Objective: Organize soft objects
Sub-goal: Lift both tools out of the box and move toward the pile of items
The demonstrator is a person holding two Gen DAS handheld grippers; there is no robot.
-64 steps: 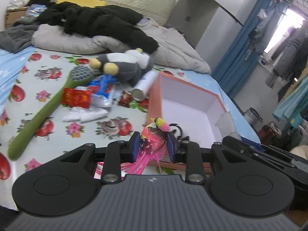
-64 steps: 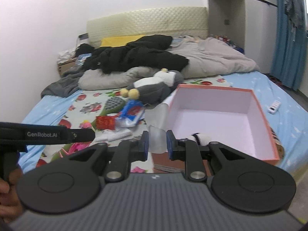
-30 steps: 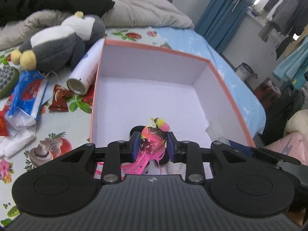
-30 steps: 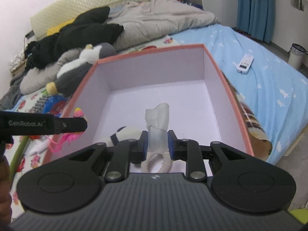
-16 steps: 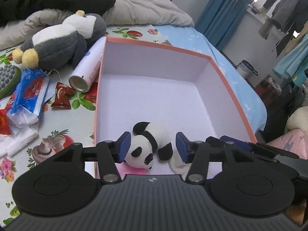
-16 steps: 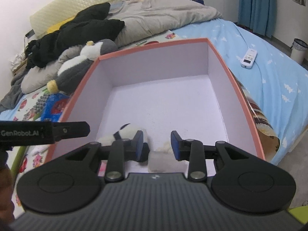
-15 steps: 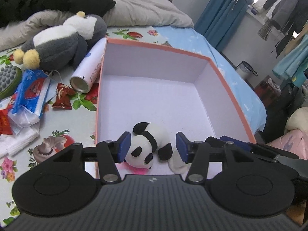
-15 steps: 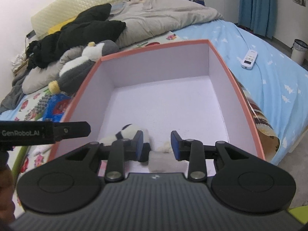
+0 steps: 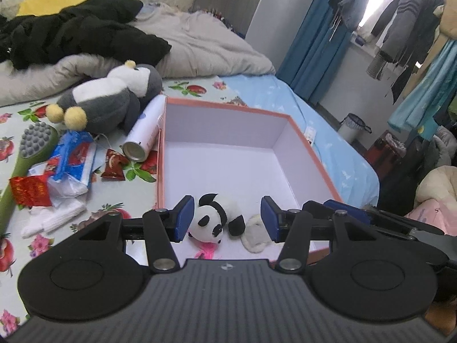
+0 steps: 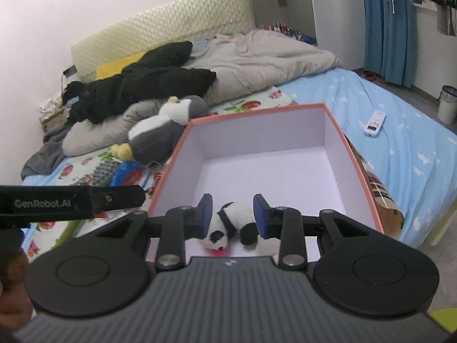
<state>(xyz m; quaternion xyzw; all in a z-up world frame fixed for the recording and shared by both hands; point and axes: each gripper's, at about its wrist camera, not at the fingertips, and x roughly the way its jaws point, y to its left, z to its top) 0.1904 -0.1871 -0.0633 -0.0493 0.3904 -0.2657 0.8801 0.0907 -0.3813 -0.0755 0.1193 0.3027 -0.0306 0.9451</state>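
Observation:
An open box with an orange rim (image 9: 228, 108) (image 10: 257, 113) and white inside sits on the bed. In its near end lie a small panda plush (image 9: 214, 220) (image 10: 228, 223), a pink feathered bird toy (image 9: 207, 250) and a pale soft piece (image 9: 254, 235). My left gripper (image 9: 227, 218) is open and empty above the near end. My right gripper (image 10: 232, 214) is open and empty there too. A big grey-and-white penguin plush (image 9: 111, 97) (image 10: 165, 125) lies on the bed left of the box.
Left of the box lie a spray can (image 9: 145, 131), a green massage brush (image 9: 31, 148), a tissue pack (image 9: 74, 154), red packets (image 9: 28, 190) and white cloth (image 9: 54, 217). Black clothes (image 9: 71, 34) and a grey duvet (image 9: 200, 48) lie behind. A remote (image 10: 375, 123) lies on the blue sheet.
Both grippers opened over the box: the left let go of the pink bird, the right let go of the pale piece. Both have since pulled back and tilted up.

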